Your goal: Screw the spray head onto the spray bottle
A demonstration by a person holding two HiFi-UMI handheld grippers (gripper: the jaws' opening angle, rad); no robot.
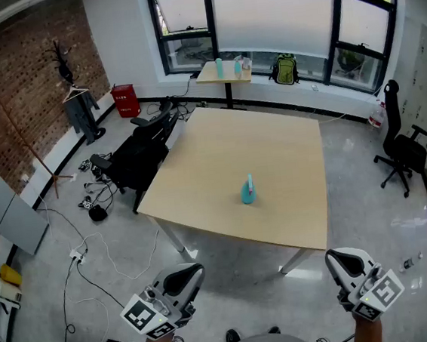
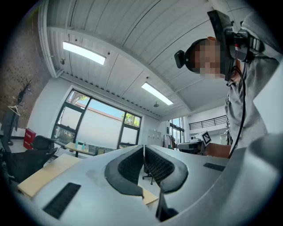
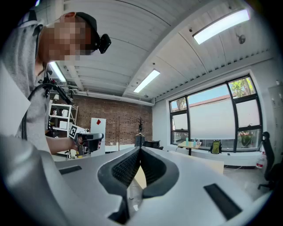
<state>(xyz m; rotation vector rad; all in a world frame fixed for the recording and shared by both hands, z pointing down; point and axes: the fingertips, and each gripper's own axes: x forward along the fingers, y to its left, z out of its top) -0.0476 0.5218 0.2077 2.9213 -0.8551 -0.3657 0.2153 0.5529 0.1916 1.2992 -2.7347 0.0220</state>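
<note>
The left tool (image 1: 188,275) and right tool (image 1: 338,261) hang closed and empty, well short of the surface (image 1: 218,147). The spray bottle (image 1: 247,191) stands alone toward its near edge, and a clumsy, one-sided reach could topple it.

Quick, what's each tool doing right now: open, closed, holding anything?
Left tool: closed, jaws together, nothing between them.
Right tool: closed, jaws together, nothing between them.

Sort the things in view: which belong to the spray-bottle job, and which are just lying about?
Job: teal spray bottle on the big table; left gripper and right gripper, both shut, empty.
Lying about: black office chair, green backpack, red box, floor cables.
</note>
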